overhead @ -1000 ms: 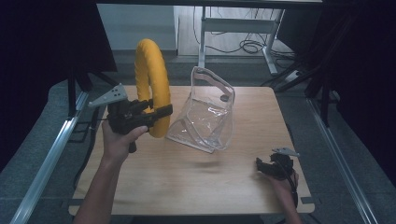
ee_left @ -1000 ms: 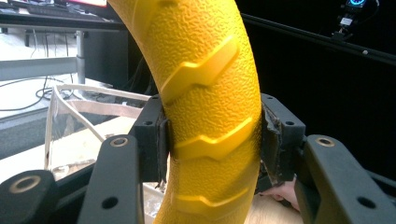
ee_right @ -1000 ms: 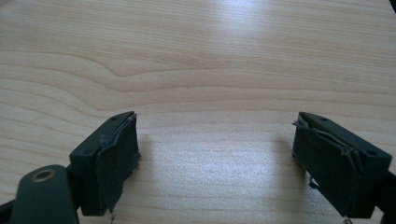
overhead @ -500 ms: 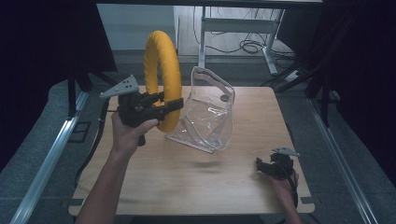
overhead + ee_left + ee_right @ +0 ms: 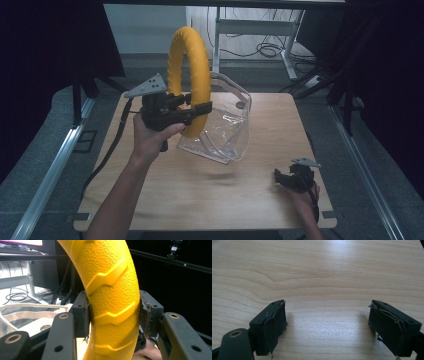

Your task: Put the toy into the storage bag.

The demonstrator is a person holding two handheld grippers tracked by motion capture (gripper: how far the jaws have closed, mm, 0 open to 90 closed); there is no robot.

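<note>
Yellow rubber, pebbled and ribbed with raised chevrons, is what the left gripper (image 5: pixel 196 108) has clenched: a fat ring (image 5: pixel 189 75) held upright in the air, its lower arc squeezed between the two black jaws while the rest of the hoop rises toward twelve o'clock. In the left gripper view the pads press into both flanks of the ring (image 5: pixel 112 300), so the grip looks firm rather than a light pinch. Holding it on edge makes sense to me, since a narrow profile would slip more readily into the mouth of the clear plastic bag (image 5: pixel 220 127) standing just behind and to the three o'clock side of the ring. That bag sits near the centre of the table, leaning a little, with its stiff rim up and its opening facing the hoop; whether the ring already touches it I cannot tell.

At about five o'clock the right gripper (image 5: pixel 286 178) rests low by the table's near edge, well apart from the bag. Its jaws stand wide with nothing between the frayed pads (image 5: pixel 274 325), likely waiting to steady the bag.

Pale wood-grain covers the tabletop (image 5: pixel 240 200), bare apart from the bag. Around it are dark curtains, grey carpet, a metal rail at nine o'clock, and desk legs with tangled cables at twelve.
</note>
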